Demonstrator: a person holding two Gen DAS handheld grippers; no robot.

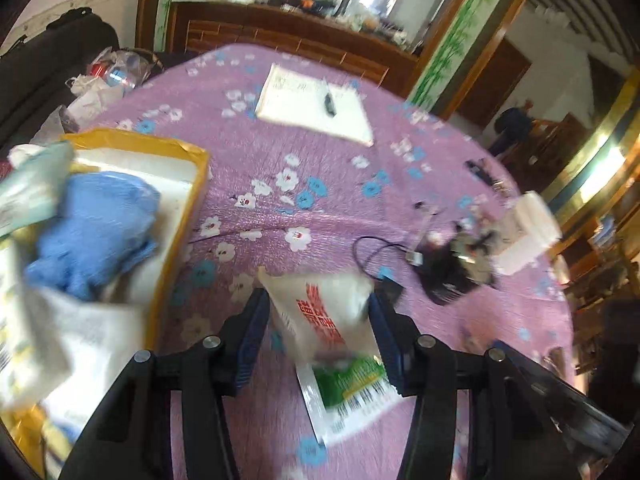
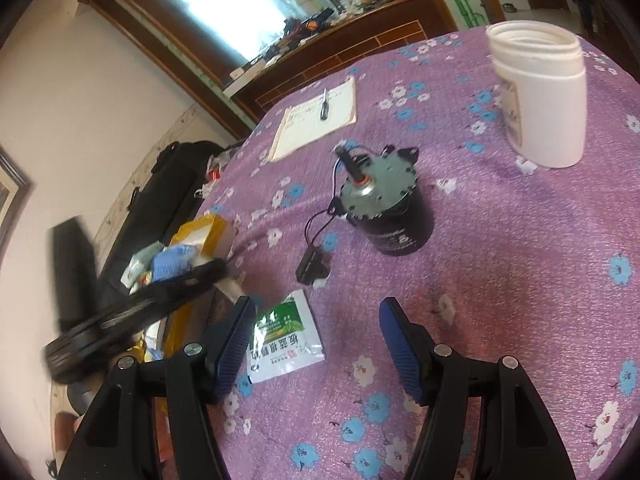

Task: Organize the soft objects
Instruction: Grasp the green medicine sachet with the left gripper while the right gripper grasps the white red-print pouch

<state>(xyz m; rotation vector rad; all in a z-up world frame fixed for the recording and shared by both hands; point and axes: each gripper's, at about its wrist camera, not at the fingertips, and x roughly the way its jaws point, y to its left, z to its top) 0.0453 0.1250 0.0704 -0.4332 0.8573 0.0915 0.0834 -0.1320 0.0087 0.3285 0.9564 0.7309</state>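
On the purple tablecloth (image 1: pixel 320 208), left gripper (image 1: pixel 320 312) clamps a white packet (image 1: pixel 320 308)

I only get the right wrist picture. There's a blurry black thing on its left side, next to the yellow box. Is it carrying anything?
Observer: That is the left hand-held gripper. Its pads are clamped on a white pouch with red print.
Operator: What is the blue lump in the yellow box?
Observer: A crumpled blue cloth, lying in the yellow box with pale packets around it.
Operator: Is anyone else in the room?
Observer: Yes, a figure in dark clothes stands far off, beyond the table's far right edge.
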